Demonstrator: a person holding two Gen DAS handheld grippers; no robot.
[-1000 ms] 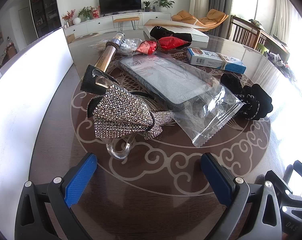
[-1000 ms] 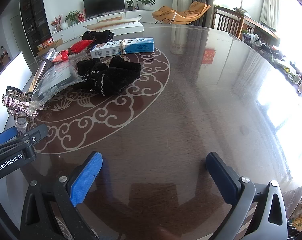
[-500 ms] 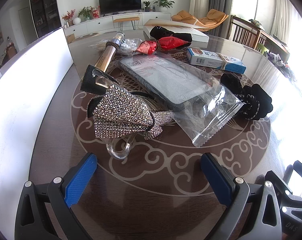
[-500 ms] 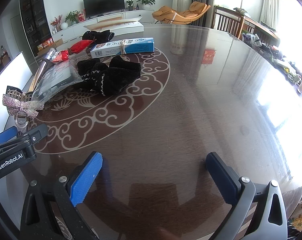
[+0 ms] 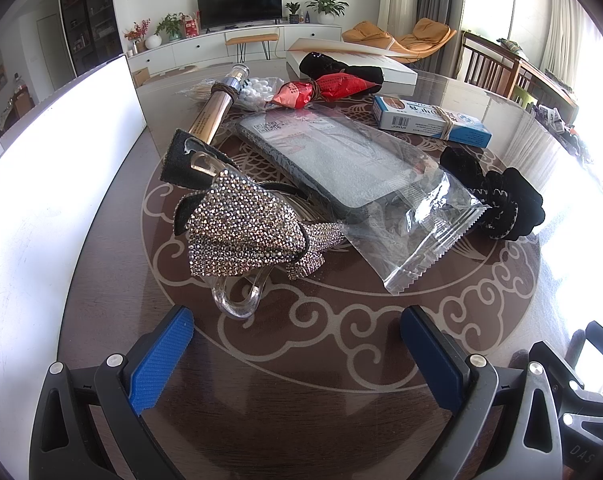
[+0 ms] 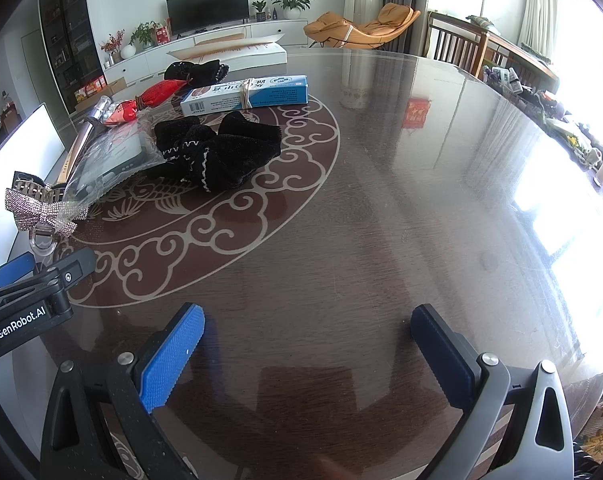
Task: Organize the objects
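A rhinestone bow hair clip [image 5: 249,228] lies on the round glass-topped table [image 5: 301,400], just beyond my open left gripper [image 5: 295,330], which holds nothing. Behind it are a dark phone case in a clear bag [image 5: 341,160], a black scrunchie [image 5: 501,204], a blue and white box [image 5: 429,120], a gold tube [image 5: 217,108], a red packet [image 5: 321,86] and a black cloth item [image 5: 341,68]. My right gripper [image 6: 307,326] is open over bare table, with the scrunchie [image 6: 221,152] and the box [image 6: 245,94] far ahead to the left.
A white board [image 5: 49,184] stands along the table's left side. A flat white box [image 5: 353,56] lies at the far edge. A bag of white balls [image 5: 257,88] sits beside the tube. Wooden chairs [image 6: 457,48] stand at the back right.
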